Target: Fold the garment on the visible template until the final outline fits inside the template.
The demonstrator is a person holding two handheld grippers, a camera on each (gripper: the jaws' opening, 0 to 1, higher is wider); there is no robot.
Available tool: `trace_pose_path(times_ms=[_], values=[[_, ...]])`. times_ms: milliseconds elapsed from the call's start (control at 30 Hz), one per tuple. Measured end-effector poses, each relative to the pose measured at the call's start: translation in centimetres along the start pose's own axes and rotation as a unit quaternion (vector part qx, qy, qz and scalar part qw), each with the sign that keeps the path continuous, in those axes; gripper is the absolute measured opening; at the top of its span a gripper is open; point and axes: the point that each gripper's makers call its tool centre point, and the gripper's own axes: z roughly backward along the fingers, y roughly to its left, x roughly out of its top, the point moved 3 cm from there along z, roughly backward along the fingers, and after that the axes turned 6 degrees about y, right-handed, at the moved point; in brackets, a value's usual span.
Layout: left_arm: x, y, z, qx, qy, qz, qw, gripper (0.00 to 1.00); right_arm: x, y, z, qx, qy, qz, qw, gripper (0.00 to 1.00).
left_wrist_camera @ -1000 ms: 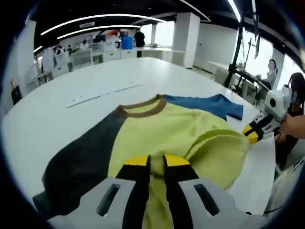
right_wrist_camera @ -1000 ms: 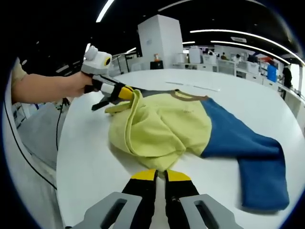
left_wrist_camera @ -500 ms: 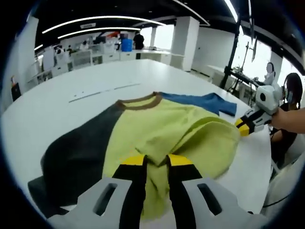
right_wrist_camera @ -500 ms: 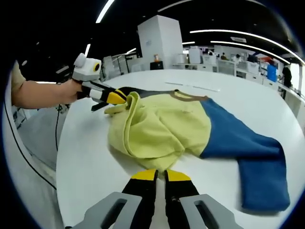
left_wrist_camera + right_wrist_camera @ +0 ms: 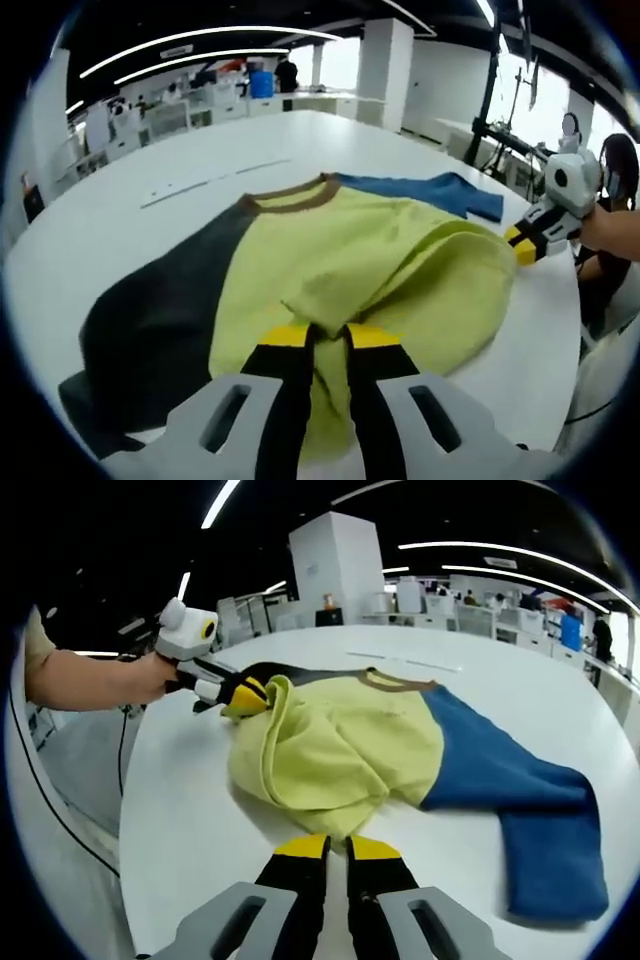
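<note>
Both tongs stayed clamped on the garment [image 5: 340,745]'s yellow hem, the left gripper [image 5: 245,695] having carried its corner slightly back toward the collar, the right gripper [image 5: 336,845] holding the near edge, fold barely advanced.

Large white round tabletop [image 5: 120,215], glossy; its bare surface runs across the middle of the left gripper view and the lower left of the right gripper view [image 5: 190,810]. Thin pale strip [image 5: 212,180] lying flat on the tabletop, upper centre of the left gripper view. White square pillar [image 5: 335,570] at top centre of the right gripper view. Blue barrel-shaped container [image 5: 263,85] among distant desks, top of the left gripper view. Curved ceiling light strips [image 5: 200,40] above.
</note>
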Motion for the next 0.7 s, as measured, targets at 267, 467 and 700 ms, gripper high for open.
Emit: trace_pose_path(times_ms=[267,467,700], values=[[0.0,-0.04,0.09,-0.004,0.001,-0.002,1.0,0.01,0.03,0.12,-0.22,0.002,0.001,0.003,1.0,0.02],[0.08,-0.18,0.24,-0.006,-0.001,-0.003,1.0,0.01,-0.26,0.31,-0.36,0.005,0.007,0.008,0.9999,0.0],[-0.29,-0.09,0.9,-0.006,-0.001,0.0,1.0,0.0,-0.3,0.1,-0.11,0.002,0.008,0.008,0.9999,0.0]])
